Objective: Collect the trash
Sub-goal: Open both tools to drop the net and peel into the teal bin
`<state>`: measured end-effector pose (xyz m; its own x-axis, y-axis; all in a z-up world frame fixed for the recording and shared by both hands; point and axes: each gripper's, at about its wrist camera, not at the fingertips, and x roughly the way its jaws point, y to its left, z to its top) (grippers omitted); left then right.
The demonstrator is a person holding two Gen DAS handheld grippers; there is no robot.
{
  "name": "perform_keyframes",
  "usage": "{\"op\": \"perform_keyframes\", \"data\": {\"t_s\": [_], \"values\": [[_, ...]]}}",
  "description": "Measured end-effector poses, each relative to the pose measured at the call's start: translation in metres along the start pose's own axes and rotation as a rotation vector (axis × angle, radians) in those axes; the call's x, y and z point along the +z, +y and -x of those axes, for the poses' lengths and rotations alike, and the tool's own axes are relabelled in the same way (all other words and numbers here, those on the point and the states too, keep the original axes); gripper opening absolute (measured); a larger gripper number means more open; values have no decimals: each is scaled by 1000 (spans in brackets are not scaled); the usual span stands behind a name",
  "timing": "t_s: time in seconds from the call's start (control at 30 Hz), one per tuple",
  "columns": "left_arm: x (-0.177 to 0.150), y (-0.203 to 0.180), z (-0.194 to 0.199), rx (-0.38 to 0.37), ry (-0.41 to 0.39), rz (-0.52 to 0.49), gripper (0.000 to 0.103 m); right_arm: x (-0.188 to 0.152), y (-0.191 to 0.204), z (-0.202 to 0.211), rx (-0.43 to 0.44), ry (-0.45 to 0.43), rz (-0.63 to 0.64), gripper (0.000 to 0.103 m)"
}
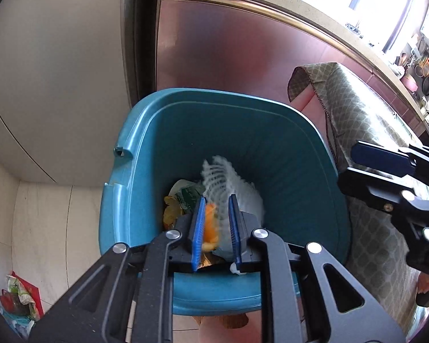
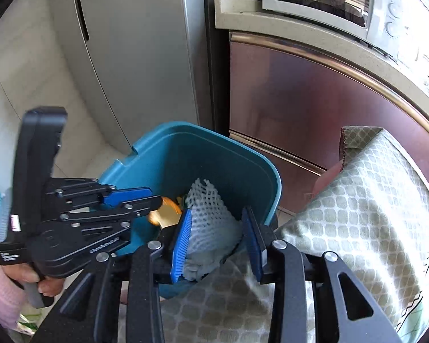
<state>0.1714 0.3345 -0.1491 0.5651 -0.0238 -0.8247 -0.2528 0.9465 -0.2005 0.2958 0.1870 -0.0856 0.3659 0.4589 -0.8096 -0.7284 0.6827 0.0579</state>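
Observation:
A teal trash bin [image 1: 214, 93] stands on the floor under both grippers, its rim [image 2: 186, 128] beside a cloth-covered table. My left gripper [image 1: 216, 200] is over the bin's mouth with its blue pads slightly apart; a blurred orange peel [image 1: 210, 225] lies loose between them, close to the left pad. My right gripper [image 2: 217, 211] is open over the bin's near edge, with a white foam fruit net [image 2: 211, 217] loose between its pads. That net [image 1: 228, 183] looks smeared inside the bin. The peel [image 2: 166, 211] shows just off the left gripper [image 2: 156, 197].
Wrappers and scraps [image 1: 183, 194] lie in the bin's bottom. A patterned tablecloth [image 2: 371, 200] hangs right of the bin. A reddish cabinet door [image 1: 228, 43] and a grey fridge [image 2: 134, 57] stand behind it. A bag [image 1: 17, 300] sits on the floor at left. A hand [image 2: 43, 283] holds the left gripper.

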Motion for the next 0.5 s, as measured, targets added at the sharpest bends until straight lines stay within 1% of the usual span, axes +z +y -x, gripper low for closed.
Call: {"op": "perform_keyframes", "data": {"t_s": [0.13, 0.27, 0.4, 0.47, 0.5], "values": [[2, -3, 5, 2, -17, -9, 18, -12, -1, 14, 36, -32, -15, 34], [4, -14, 16, -5, -52, -31, 18, -24, -4, 32, 73, -72, -47, 34], [4, -31, 42, -43, -118, -65, 26, -40, -10, 60, 98, -128, -75, 34], [3, -44, 58, -66, -161, -93, 28, -49, -14, 76, 109, -159, -94, 34], [3, -51, 67, -79, -181, -106, 31, -53, -14, 82, 114, -173, -101, 34]]}}
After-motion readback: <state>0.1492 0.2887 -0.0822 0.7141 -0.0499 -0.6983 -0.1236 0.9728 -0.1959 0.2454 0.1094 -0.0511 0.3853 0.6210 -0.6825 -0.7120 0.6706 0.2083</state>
